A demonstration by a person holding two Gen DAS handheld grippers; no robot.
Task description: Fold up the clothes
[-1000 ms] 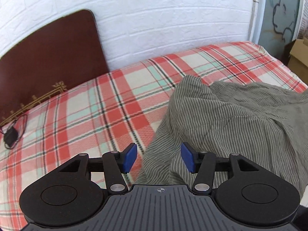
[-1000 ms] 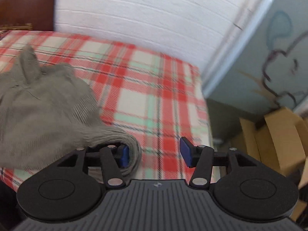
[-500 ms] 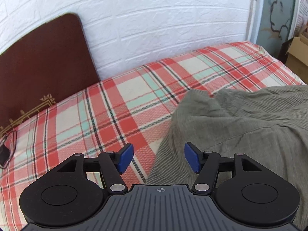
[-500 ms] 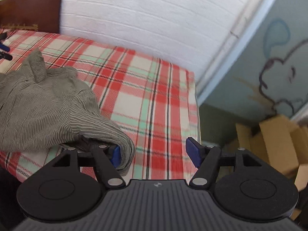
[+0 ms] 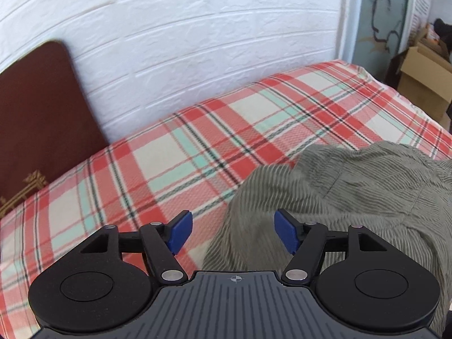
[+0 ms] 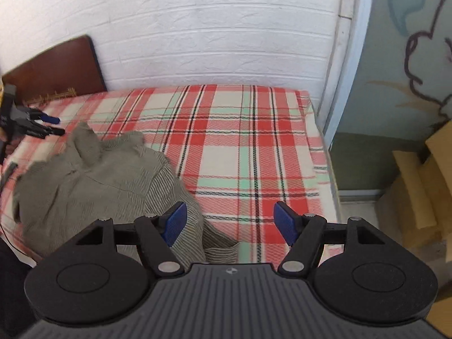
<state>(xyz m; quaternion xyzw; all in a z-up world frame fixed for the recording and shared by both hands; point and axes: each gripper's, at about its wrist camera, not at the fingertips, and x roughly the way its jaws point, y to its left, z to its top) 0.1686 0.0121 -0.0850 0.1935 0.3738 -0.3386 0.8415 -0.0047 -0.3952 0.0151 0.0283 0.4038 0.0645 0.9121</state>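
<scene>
A grey-green striped garment (image 6: 93,186) lies crumpled on the bed (image 6: 254,152), which is covered with a red, cream and mint checked sheet. In the right wrist view the garment takes the near left part of the bed. Its long axis runs roughly from the near edge of the bed, under the camera, toward the far left. A pointed fold (image 6: 84,138) stands up at its far end and points toward the headboard (image 6: 56,67). The near end hangs a little over the edge of the bed. It is too bunched to say which part is the collar or a sleeve.

The right gripper (image 6: 228,221) is released, with its blue fingers (image 6: 175,223) wide apart. The left finger is over the near part of the garment and the right finger is over bare sheet. I cannot tell if the left one touches the cloth.

The left gripper (image 5: 234,234) is also released and holds nothing. In its own view the edge of the garment (image 5: 353,192) lies between the fingers (image 5: 286,233), below them. In the right wrist view this gripper (image 6: 42,125) is seen at the far left, just beside the pointed fold, apart from it.

A white brick wall (image 6: 212,28) is behind the bed. Cardboard boxes (image 6: 423,186) stand on the floor to the right of the bed. What is inside them is not clear.
</scene>
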